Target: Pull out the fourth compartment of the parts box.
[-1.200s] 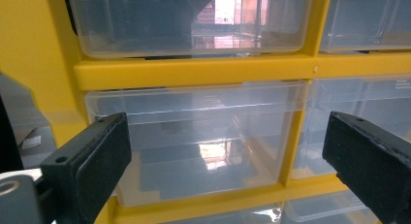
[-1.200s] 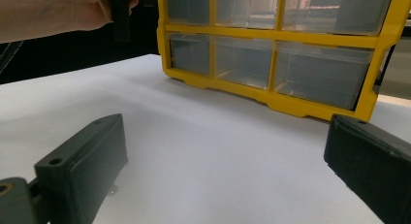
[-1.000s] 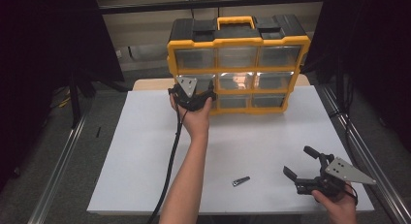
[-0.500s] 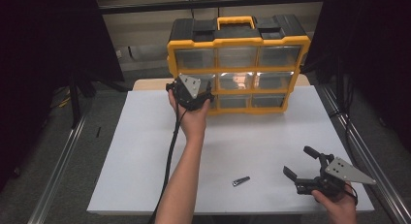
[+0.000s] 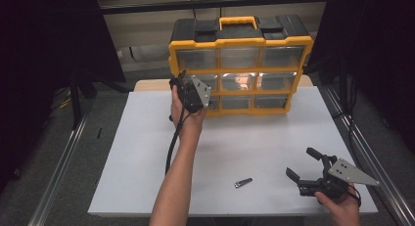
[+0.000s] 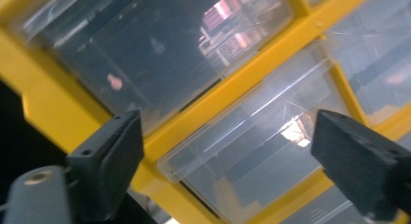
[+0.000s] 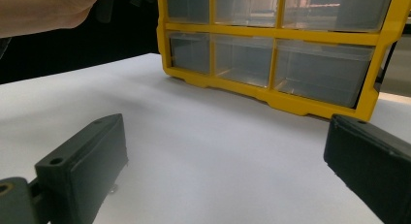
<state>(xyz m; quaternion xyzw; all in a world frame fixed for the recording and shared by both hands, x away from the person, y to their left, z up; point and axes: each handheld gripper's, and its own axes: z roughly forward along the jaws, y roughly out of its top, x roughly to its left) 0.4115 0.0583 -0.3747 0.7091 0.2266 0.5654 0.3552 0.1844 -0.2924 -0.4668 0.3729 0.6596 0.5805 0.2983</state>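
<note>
Your left hand-held gripper point(image 5: 208, 100) stands at the yellow drawer organizer point(image 5: 240, 64), its wide jaws just starting to close either side of a clear drawer point(image 6: 252, 151) straight ahead, nothing gripped yet. Centre the pads on the drawer's front lip, close squarely, then pull straight back. Your right hand-held gripper point(image 5: 307, 166) waits wide open low on the desk point(image 5: 264, 143), a small metal clip point(image 5: 243, 182) just beside it.

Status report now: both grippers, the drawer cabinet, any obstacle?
Left gripper open at yellow drawer cabinet, fingers just been closing, nothing gripped. Right gripper open, empty, low over white table. Small metal tool lies loose, not in the way.
</note>
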